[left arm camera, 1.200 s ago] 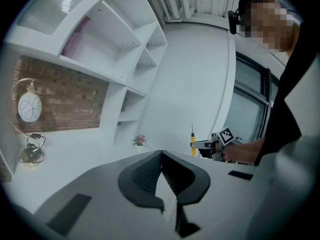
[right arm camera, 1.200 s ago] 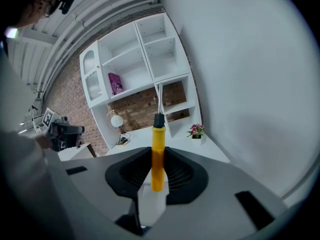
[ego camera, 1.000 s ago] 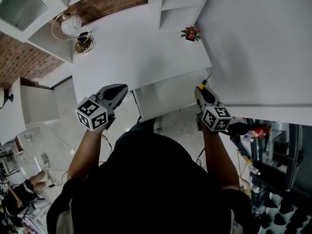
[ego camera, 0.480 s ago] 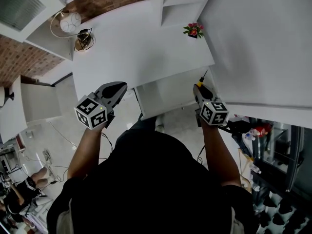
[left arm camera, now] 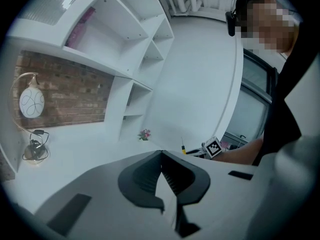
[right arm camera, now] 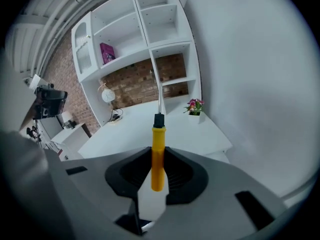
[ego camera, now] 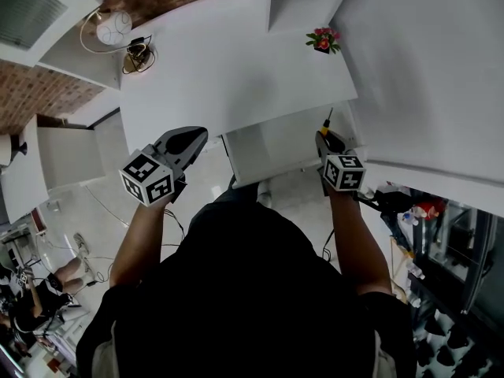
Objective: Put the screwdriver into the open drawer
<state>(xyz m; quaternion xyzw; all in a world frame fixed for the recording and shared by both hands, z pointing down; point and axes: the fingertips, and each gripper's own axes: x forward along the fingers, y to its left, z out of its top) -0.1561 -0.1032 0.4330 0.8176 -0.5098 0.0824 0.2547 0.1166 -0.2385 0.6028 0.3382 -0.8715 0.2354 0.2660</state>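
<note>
The screwdriver [right arm camera: 157,151] has a yellow handle and a thin metal shaft that points forward out of my right gripper [right arm camera: 158,160], which is shut on the handle. In the head view the right gripper [ego camera: 325,138] hangs over the right part of the open white drawer [ego camera: 272,152], which juts out from the front of the white desk [ego camera: 228,77]. The screwdriver [ego camera: 327,123] points towards the desk. My left gripper [ego camera: 191,138] hovers left of the drawer, over the floor. Its jaws [left arm camera: 161,154] are shut with nothing between them.
A small pot of flowers [ego camera: 322,40] stands at the desk's back right. A round lamp [ego camera: 114,28] and a dark cabled item [ego camera: 138,55] sit at the back left. A white wall [ego camera: 425,69] bounds the right side. White shelves [right arm camera: 150,39] rise behind the desk.
My right gripper has shifted slightly left and forward with the screwdriver, further over the drawer. The left gripper has hardly moved.
</note>
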